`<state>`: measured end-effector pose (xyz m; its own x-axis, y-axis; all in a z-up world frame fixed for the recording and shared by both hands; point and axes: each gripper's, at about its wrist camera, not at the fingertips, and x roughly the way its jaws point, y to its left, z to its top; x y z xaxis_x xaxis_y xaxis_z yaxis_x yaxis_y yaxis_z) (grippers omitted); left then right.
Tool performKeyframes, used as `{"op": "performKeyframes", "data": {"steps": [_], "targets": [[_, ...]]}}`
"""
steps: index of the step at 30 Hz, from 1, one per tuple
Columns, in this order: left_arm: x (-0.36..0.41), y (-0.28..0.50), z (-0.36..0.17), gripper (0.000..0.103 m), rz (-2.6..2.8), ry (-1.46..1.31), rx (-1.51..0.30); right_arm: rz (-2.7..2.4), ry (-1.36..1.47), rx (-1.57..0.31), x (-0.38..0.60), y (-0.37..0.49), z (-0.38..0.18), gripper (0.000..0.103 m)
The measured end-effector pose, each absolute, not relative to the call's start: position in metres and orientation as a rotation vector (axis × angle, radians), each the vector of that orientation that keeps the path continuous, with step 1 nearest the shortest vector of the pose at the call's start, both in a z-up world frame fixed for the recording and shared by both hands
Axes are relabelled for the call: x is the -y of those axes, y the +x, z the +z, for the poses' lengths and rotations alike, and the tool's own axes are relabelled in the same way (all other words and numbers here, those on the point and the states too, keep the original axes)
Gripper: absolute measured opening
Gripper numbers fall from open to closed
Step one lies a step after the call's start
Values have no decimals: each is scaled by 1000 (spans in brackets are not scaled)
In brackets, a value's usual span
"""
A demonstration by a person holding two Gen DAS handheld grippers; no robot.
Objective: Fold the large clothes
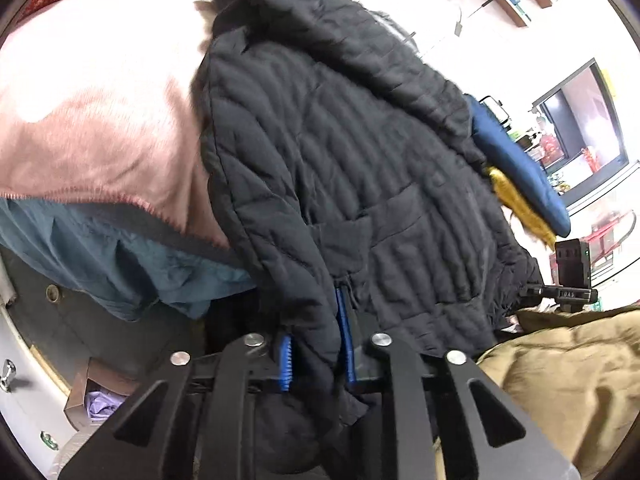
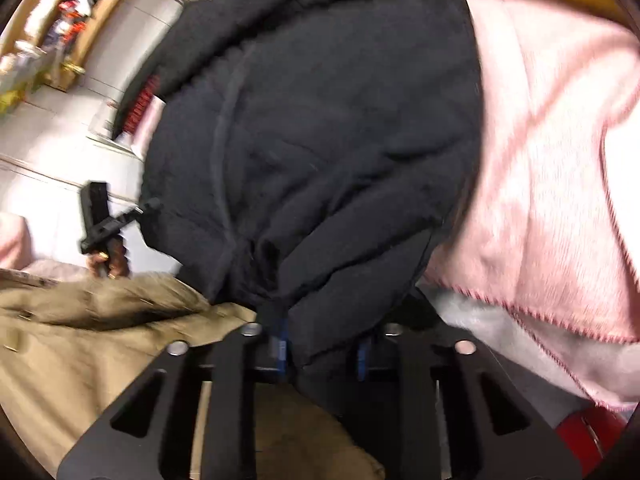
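A black quilted jacket (image 1: 340,152) lies over a pink blanket (image 1: 100,120) and fills the middle of the left wrist view. My left gripper (image 1: 316,344) is shut on the jacket's hem, with black fabric bunched between its blue pads (image 1: 285,360). In the right wrist view the same black jacket (image 2: 320,140) hangs in front. My right gripper (image 2: 320,348) is shut on another gathered edge of it. The other gripper (image 2: 100,220) shows at the left there, and the right one shows at the right in the left wrist view (image 1: 572,272).
An olive-brown coat (image 1: 560,380) lies at the lower right, also in the right wrist view (image 2: 80,340). A blue and yellow garment (image 1: 516,168) lies right of the jacket. A teal cloth (image 1: 120,264) hangs below the pink blanket (image 2: 560,160). A television (image 1: 580,128) and shelves (image 2: 60,20) stand behind.
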<state>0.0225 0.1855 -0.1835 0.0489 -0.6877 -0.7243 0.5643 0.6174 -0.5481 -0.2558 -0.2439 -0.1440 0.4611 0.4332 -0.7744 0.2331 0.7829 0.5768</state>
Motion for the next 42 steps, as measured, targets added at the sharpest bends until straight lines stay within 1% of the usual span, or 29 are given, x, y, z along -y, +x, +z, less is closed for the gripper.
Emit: {"op": "performKeyframes", "data": {"steps": [3, 8, 13, 18, 22, 25, 28, 31, 33, 34, 36, 37, 40, 41, 42], "targets": [[-179, 25, -160, 15, -971, -136, -1128, 154, 662, -1043, 243, -243, -120, 16], [-177, 48, -100, 13, -972, -275, -956, 182, 603, -962, 247, -207, -88, 14], [-173, 87, -58, 12, -912, -332, -855, 177, 666, -803, 296, -170, -45, 14], [-158, 143, -40, 11, -850, -435, -826, 137, 706, -720, 358, -130, -13, 14], [-124, 195, -38, 11, -787, -448, -865, 111, 794, -680, 399, -82, -2, 14], [-91, 240, -47, 11, -708, -447, -954, 89, 878, -685, 427, -44, -11, 14], [-69, 272, -60, 12, -661, -423, -1027, 39, 948, -704, 448, -11, -27, 14], [-60, 294, -74, 15, -643, -432, -1101, -24, 963, -741, 463, 17, -48, 14], [-66, 303, -82, 20, -660, -525, -1137, -56, 1006, -765, 473, 28, -68, 14], [-72, 307, -86, 21, -682, -592, -1151, -65, 1040, -769, 475, 31, -75, 13], [-87, 310, -90, 32, -721, -727, -1166, -85, 1132, -777, 486, 38, -97, 13], [-95, 309, -90, 35, -727, -767, -1161, -92, 1157, -783, 488, 41, -105, 13], [-110, 303, -82, 54, -714, -772, -1139, -107, 1224, -801, 492, 47, -122, 14], [-117, 300, -76, 77, -679, -755, -1116, -110, 1264, -804, 494, 48, -128, 17], [-130, 294, -66, 93, -600, -724, -1062, -112, 1293, -809, 496, 47, -132, 18]]}}
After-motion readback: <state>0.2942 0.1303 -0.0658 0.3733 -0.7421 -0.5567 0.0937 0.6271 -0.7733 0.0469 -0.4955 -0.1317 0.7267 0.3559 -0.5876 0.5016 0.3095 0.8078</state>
